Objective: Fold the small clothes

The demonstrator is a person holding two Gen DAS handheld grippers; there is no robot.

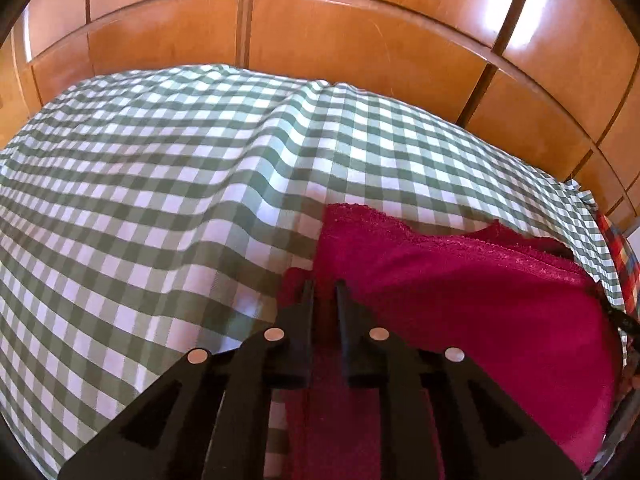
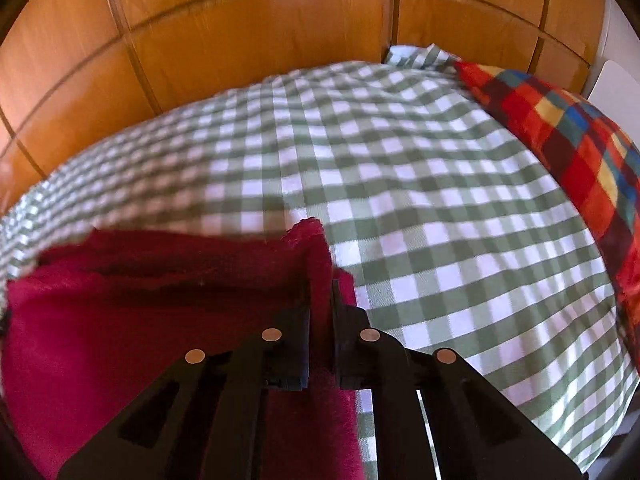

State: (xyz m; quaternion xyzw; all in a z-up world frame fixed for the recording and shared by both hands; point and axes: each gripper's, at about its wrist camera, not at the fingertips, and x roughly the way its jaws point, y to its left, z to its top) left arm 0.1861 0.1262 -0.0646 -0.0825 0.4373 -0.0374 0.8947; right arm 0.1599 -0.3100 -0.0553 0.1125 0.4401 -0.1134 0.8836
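Crimson terry cloth (image 1: 460, 300) lies on the bed over a green gingham cover (image 1: 160, 200), spanning between the two claws. Left claw (image 1: 325, 286) is clamped on the cloth's left edge; a strip of red fabric runs up between its nearly closed jaws. Right claw (image 2: 320, 284) is clamped on the opposite, right edge, fabric pinched the same way, with a corner (image 2: 308, 232) standing up just ahead of the tips. Far edge of the cloth looks doubled, a second layer showing behind the front one, so probably a fold in hand. Risks, my read: terry is thick but only a narrow margin is pinched, so a quick lift could slip one side out and skew the fold; the gingham cover is loose and rippled, so the tips might snag it along with the cloth. Room: plenty of open cover ahead of both claws up to the wooden panelling (image 1: 360, 40). On the right, a multicolour plaid pillow (image 2: 580, 140) lies along the bed's side; keep clear.
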